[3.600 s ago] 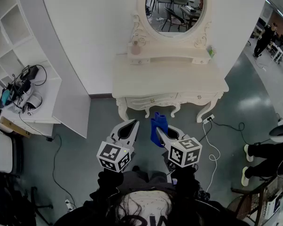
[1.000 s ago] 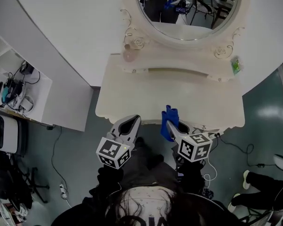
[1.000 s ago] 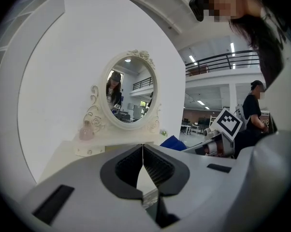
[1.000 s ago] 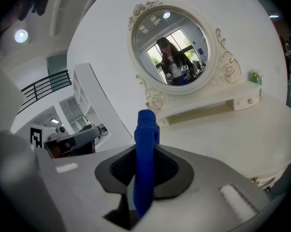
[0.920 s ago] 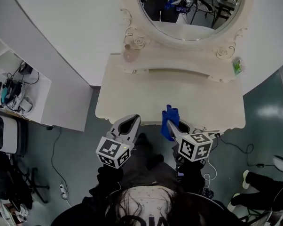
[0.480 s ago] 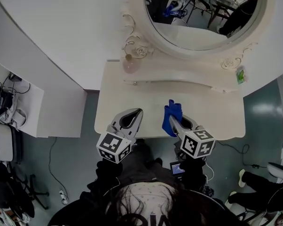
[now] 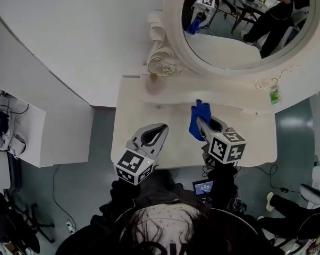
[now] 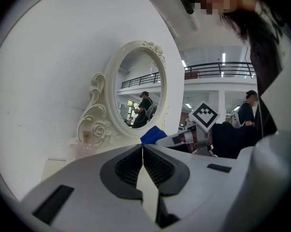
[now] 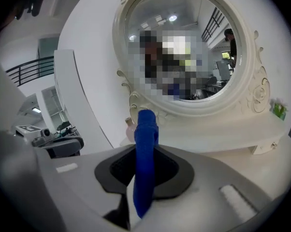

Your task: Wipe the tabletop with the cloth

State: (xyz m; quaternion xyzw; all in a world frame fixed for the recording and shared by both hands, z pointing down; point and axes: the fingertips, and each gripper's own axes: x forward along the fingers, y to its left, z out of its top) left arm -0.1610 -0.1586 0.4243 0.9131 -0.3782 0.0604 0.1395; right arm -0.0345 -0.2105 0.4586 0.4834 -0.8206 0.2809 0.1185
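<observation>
- The right hand-held gripper (image 7: 201,125) is clamped on the blue cloth (image 7: 198,117), which sticks up from between its jaws over the middle of the cream worktop (image 7: 134,110)
- The left hand-held gripper (image 7: 161,129), at 9 o'clock from the cloth, has its jaws pressed together on nothing, above the worktop's near edge
- A pink bottle (image 7: 153,85) stands at 11 o'clock from the cloth, below the oval mirror (image 7: 240,36)

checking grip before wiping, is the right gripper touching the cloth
Touching. The right gripper view shows the cloth pinched between the jaws of the right gripper, its top sticking up above them.
</observation>
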